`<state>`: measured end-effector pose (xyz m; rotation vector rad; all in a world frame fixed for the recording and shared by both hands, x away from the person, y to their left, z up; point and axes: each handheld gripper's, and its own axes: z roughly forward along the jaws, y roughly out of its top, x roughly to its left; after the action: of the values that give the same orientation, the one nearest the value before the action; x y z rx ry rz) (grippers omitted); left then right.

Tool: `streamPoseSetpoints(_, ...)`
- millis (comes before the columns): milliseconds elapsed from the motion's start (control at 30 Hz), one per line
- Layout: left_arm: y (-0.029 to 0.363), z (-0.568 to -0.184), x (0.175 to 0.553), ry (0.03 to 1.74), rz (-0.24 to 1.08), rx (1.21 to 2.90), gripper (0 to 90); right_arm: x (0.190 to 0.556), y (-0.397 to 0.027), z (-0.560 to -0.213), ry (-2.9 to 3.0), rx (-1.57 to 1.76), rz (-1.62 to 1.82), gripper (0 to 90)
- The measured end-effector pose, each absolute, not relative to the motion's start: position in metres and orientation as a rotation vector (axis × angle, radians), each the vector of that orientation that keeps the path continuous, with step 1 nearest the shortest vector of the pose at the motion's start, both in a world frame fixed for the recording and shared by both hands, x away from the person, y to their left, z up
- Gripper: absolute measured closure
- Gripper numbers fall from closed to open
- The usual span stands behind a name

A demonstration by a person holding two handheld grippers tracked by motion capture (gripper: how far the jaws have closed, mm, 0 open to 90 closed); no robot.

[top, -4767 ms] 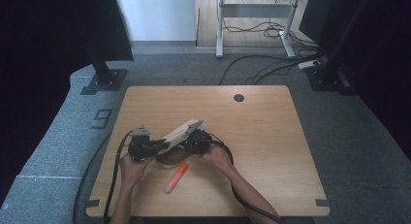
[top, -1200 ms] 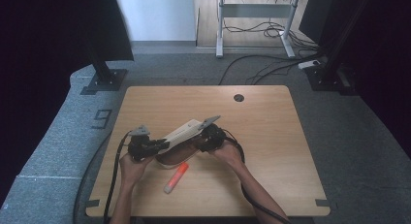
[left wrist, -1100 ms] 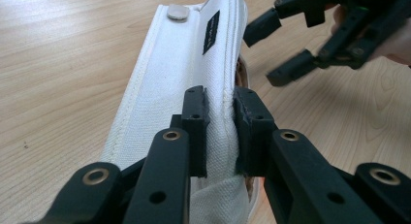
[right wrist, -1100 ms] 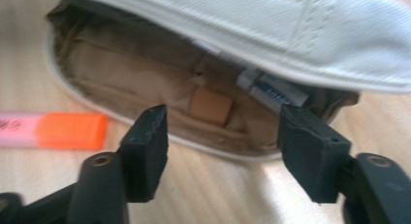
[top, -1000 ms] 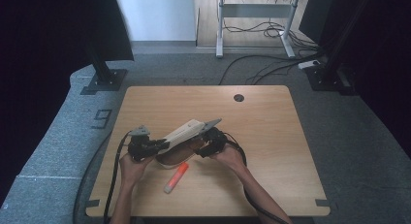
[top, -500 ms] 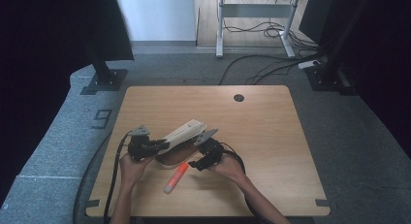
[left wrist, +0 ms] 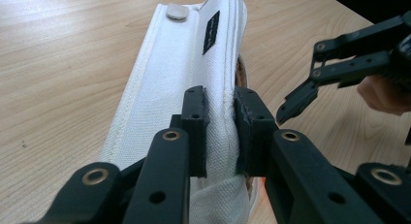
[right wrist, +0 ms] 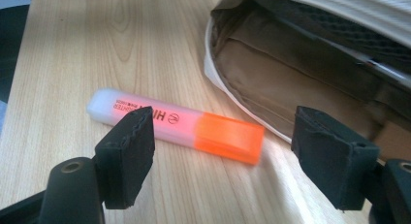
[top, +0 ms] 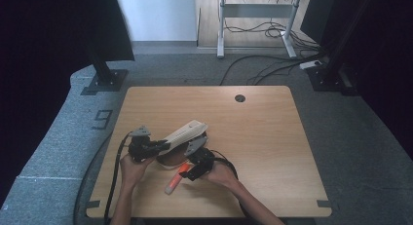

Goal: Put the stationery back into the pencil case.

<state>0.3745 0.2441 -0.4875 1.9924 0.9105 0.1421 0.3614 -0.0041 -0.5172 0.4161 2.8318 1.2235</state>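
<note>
A white fabric pencil case (top: 186,132) lies at the table's front left, its flap (left wrist: 179,73) held up. My left gripper (top: 160,146) (left wrist: 220,95) is shut on the flap's edge, so the tan inside (right wrist: 291,73) shows. An orange highlighter (top: 173,183) (right wrist: 177,124) with a pale body lies flat on the wood just in front of the case. My right gripper (top: 191,172) (right wrist: 225,124) hovers low over it, open, one jaw on either side and neither pad touching it. The right gripper's fingers (left wrist: 298,100) also appear in the left gripper view.
The wooden table (top: 272,137) has a round cable hole (top: 239,98) near its far edge. Black cables (top: 117,166) trail from both grippers toward the front edge. Dark stands and floor cables sit beyond the table.
My right gripper has come from the case's far end toward the front, down over the highlighter. The left gripper and the raised flap have stayed put.
</note>
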Motion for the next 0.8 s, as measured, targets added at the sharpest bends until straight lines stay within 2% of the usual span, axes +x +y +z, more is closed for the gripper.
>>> streamPoseSetpoints(467, 0.244, -0.487, 0.374, 0.911, 0.144, 1.994, 76.0, 0.356, 0.022, -0.530, 2.907, 0.291, 1.192, 26.2)
streamPoseSetpoints(800, 0.244, -0.487, 0.374, 0.913, 0.141, 1.992, 75.9, 0.354, 0.012, -0.536, 2.941, 0.282, 1.139, 31.7)
